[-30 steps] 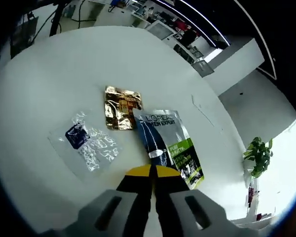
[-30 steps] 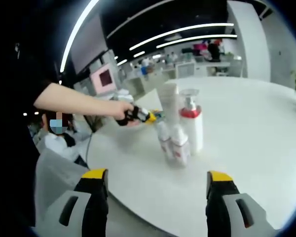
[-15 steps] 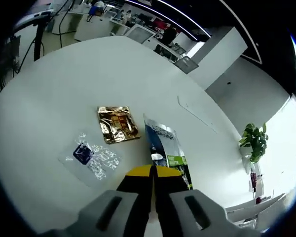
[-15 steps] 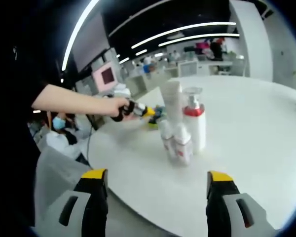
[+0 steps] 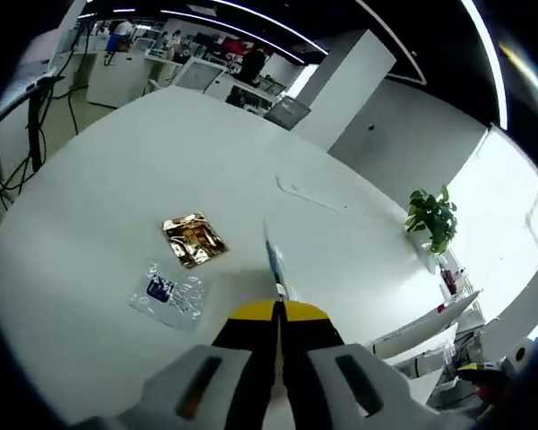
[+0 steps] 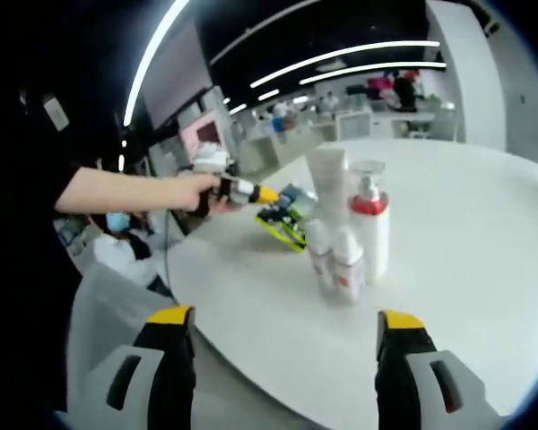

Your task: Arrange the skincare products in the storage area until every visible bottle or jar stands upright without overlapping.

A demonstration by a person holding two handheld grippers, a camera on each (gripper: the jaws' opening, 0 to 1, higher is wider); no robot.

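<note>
- My left gripper [image 5: 276, 313] has its jaws pressed together on the sachet [image 5: 276, 271], held edge-on above the white table [image 5: 99, 179].
- A gold packet [image 5: 193, 239] and a clear packet [image 5: 169, 294] lie flat below it, near each other.
- My right gripper [image 6: 285, 345] is wide open, holding nothing.
- The pump bottle [image 6: 371, 228], tall tube [image 6: 328, 184] and two small bottles [image 6: 337, 261] stand clustered upright.

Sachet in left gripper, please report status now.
Left gripper shut on green sachet, lifted off white table. Right gripper open, hovering. Bottle cluster upright. Gold sachet and clear sachet flat on table.
</note>
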